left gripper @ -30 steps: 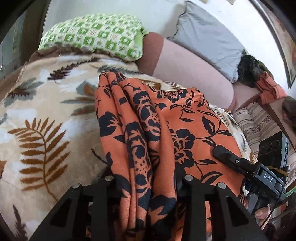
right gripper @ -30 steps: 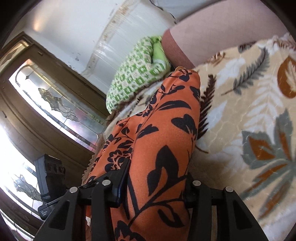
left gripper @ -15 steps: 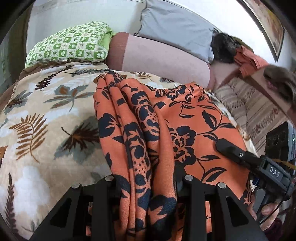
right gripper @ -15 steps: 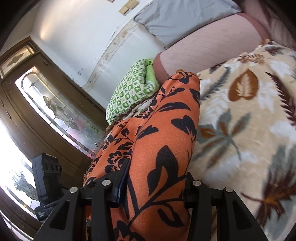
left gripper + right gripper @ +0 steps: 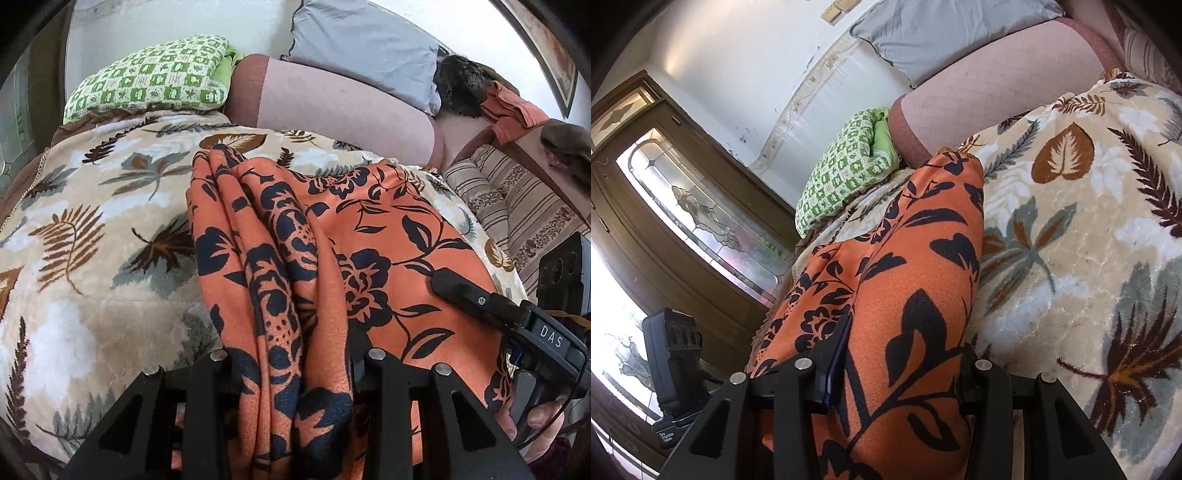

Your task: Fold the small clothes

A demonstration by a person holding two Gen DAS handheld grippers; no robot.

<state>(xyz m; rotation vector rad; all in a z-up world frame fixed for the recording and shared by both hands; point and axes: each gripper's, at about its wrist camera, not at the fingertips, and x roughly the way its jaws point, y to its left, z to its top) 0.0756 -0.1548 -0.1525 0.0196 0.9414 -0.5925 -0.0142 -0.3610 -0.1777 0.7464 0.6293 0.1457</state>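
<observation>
You have carried the orange floral garment point(image 5: 369, 236) sideways across the bed since a second ago, and in the last half second both hands have gone quiet — so the fold looks laid over, ready to set down. Your left gripper point(image 5: 291, 373) is clamped on a thick bunch of pleats; your right gripper point(image 5: 897, 373) pinches the flat edge, though I can't quite see the pads under the cloth. The garment drapes on the plush leaf-print blanket point(image 5: 92, 258): thin, slippery knit with black flowers against deep fuzzy pile. 2 grips, 1 soft ridge between them — smooth it before releasing.
</observation>
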